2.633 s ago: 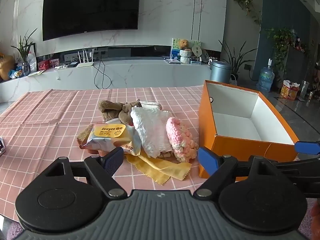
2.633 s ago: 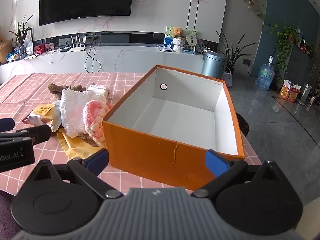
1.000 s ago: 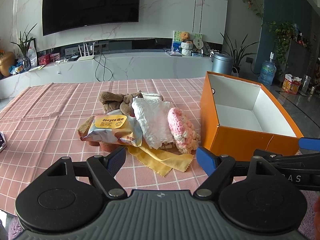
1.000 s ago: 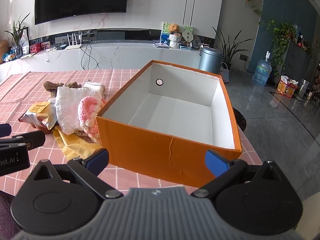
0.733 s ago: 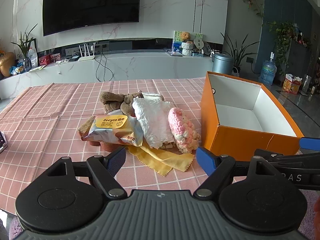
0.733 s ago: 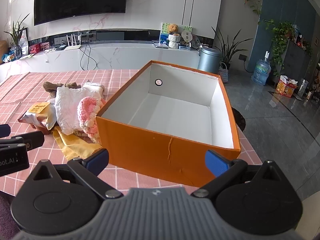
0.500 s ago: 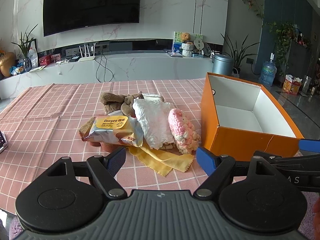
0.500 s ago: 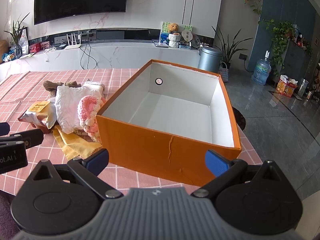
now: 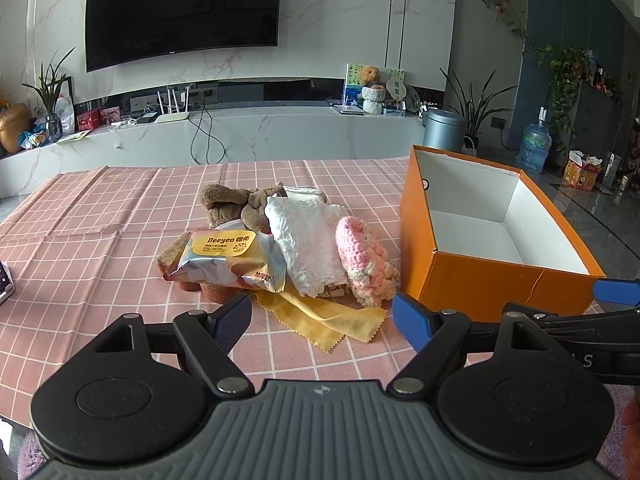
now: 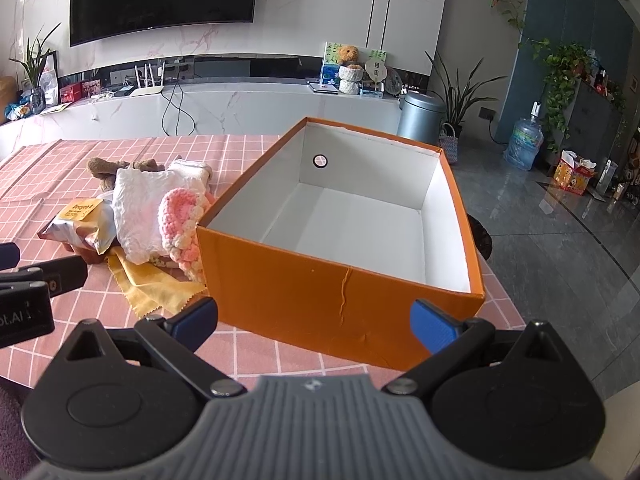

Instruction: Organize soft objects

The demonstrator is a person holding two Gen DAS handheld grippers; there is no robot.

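Our left gripper (image 9: 322,316) hangs low over the near edge of the pink checked tablecloth (image 9: 92,240) with its blue-tipped fingers spread wide and nothing between them; just ahead of the gap lies the yellow cloth (image 9: 332,318), its zigzag edge toward us; beyond it sits the heap of soft things, with the silver-and-yellow wipes packet (image 9: 228,260) ahead and slightly left, the crumpled white cloth (image 9: 310,246) straight ahead, and the pink crocheted piece (image 9: 366,264) ahead to the right, close against the box; farther back, behind the packet and the white cloth, the brown plush toy (image 9: 230,204) pokes out. Our right gripper (image 10: 314,322) is likewise spread apart and empty, held just short of the orange box (image 10: 320,292), whose near wall fills the space directly in front of the fingers; the box stands open, its white inside bare, with a round hole in the far left wall; the heap lies well to the left of this gripper, touching the box's left wall; at the left edge of the right wrist view we see part of the left gripper.
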